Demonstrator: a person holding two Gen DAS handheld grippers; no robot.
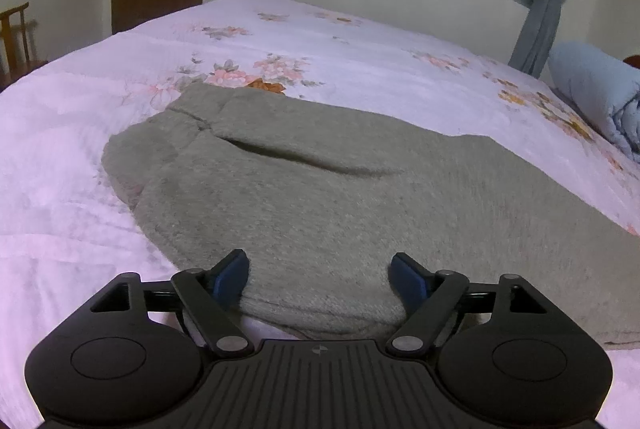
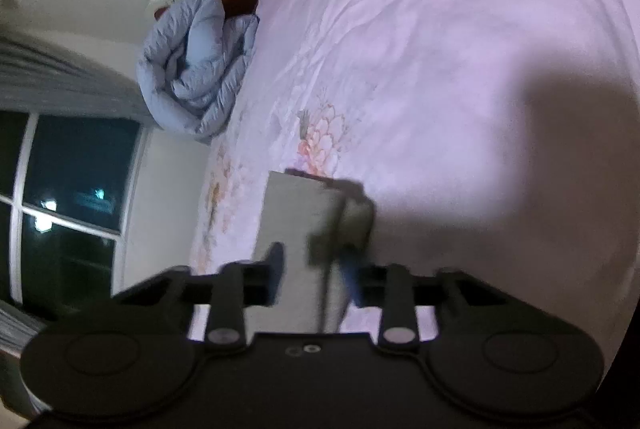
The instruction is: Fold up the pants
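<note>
Lying flat on the floral bedspread (image 1: 72, 157), the grey fleece pants (image 1: 320, 189) fill the middle of the left wrist view and run off toward 3 o'clock, with the waist and a pocket slit bunched toward 10 o'clock. They look like 1 narrow strip, so I judge the lengthwise fold, leg over leg, to be done, though the layers cannot be counted. The left gripper (image 1: 318, 277) is spread wide at 6 o'clock. Its blue pads (image 1: 230, 279) straddle the near edge of the cloth without pressing it. In the right wrist view the leg end (image 2: 296, 213) reaches up from 6 o'clock, and a ribbed cuff (image 2: 356, 217) lies just right of centre. The right gripper (image 2: 314, 271) is blurred, with cloth between its fingers, and I read it as pinched on the pants near that cuff. What seems left is at least 1 crosswise fold, cuffs carried toward the waist, then smoothing.
</note>
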